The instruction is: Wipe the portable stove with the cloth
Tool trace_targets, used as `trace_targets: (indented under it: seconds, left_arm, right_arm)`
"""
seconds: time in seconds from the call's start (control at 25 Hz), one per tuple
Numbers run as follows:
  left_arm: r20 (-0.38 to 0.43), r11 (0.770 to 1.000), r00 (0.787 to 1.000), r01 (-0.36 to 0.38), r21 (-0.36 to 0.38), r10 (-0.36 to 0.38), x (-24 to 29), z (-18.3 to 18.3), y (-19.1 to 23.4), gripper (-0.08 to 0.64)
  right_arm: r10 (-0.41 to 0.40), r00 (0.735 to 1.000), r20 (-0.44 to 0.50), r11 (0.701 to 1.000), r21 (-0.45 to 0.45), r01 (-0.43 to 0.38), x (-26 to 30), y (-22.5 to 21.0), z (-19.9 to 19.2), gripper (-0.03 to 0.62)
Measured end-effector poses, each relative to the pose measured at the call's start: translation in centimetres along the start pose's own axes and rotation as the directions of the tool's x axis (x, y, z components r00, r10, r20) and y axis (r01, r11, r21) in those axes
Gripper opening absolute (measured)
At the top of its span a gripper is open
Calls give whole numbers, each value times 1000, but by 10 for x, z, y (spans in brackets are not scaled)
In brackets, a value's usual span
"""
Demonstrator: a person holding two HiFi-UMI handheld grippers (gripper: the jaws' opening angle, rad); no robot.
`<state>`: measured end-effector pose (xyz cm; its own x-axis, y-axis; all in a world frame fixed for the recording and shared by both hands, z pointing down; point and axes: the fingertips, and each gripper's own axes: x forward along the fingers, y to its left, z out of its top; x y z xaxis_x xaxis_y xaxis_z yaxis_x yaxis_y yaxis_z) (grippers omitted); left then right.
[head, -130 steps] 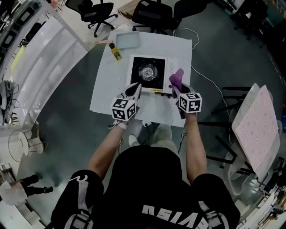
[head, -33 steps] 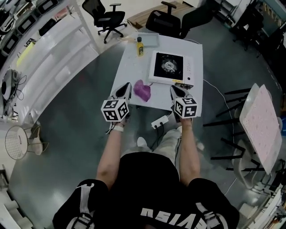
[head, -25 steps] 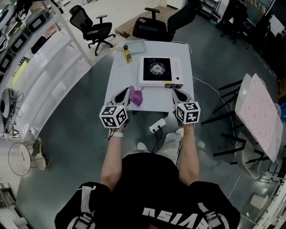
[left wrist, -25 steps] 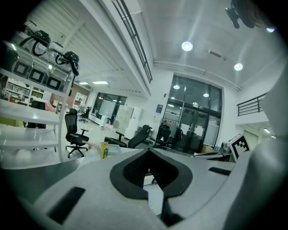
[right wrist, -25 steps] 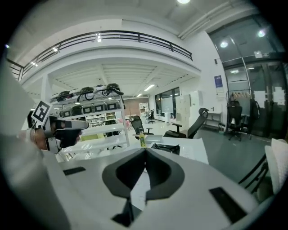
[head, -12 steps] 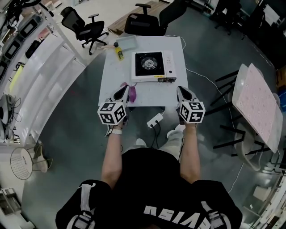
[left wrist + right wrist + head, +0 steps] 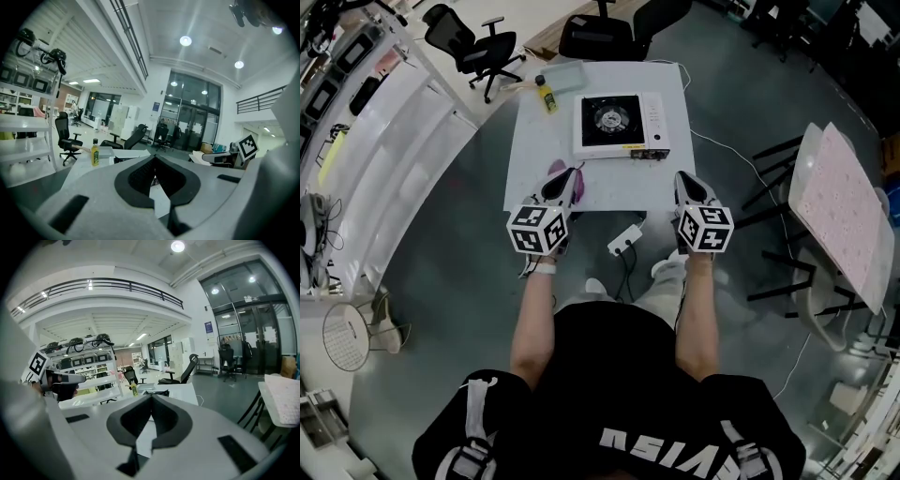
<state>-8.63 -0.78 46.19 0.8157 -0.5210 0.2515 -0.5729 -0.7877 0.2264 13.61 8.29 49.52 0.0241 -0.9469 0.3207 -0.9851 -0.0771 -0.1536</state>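
Observation:
The portable stove, white with a black burner top, sits at the far middle of the white table. The purple cloth lies bunched on the table's front left, partly hidden behind my left gripper. That gripper hovers over the cloth with its jaws together; the left gripper view shows no purple between them. My right gripper hangs over the table's front right corner, shut and empty, as the right gripper view also shows. Both point toward the stove from a distance.
A yellow bottle and a pale tray stand at the table's far left. A white power strip with its cable lies on the floor. Office chairs stand behind the table, a pink-topped table to the right, white shelving to the left.
The cloth, held by the right gripper at the stove five seconds ago, now lies on the table. Both grippers have drawn back from the stove toward the table's front edge.

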Motion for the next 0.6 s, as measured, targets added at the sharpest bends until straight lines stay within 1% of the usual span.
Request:
trace_targets:
  seconds: [0.6]
  left_arm:
    - [-2,1000,1000,-2,2,2,-4,-3,11,6]
  right_arm:
    - [-2,1000,-21,1000,-30,2,9,8,-1,11]
